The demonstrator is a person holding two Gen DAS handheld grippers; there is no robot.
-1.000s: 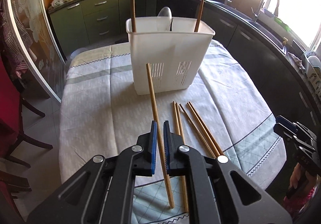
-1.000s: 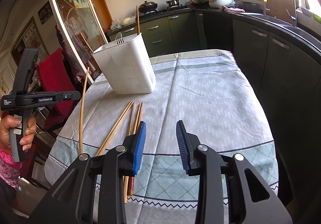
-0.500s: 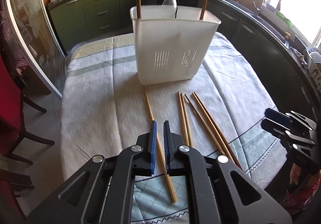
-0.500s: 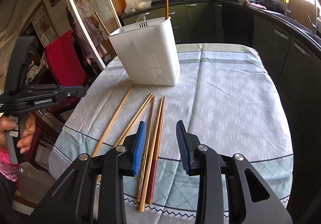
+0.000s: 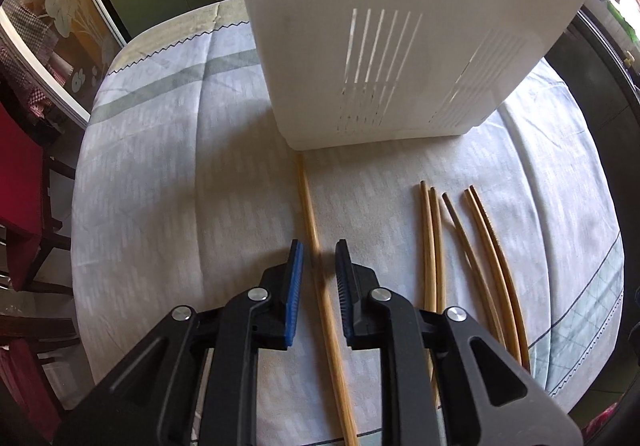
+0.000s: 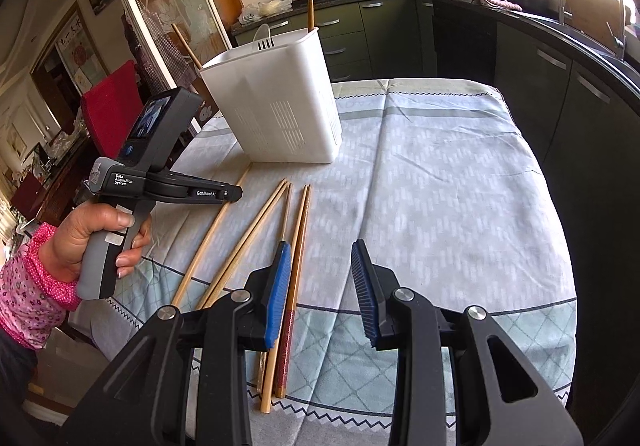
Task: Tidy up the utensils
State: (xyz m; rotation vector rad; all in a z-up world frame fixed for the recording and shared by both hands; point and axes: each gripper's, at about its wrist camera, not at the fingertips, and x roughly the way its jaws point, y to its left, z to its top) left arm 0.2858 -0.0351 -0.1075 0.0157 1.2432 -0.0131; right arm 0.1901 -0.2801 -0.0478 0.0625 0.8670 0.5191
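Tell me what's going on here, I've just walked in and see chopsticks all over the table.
A person is sorting chopsticks into the white utensil holder. The left gripper, jaws open, straddles one chopstick lying on the tablecloth. The right gripper hovers open over the other chopsticks. Two already stand in the holder.

Black handheld left gripper [image 6: 236, 193]: white label reads "Data Acquisition System"; side of arm printed "GenRobot.AI". No other legible text.

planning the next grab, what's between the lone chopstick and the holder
Nothing: in the left wrist view the chopstick tip ends just short of the holder base, with only bare tablecloth in the thin gap.
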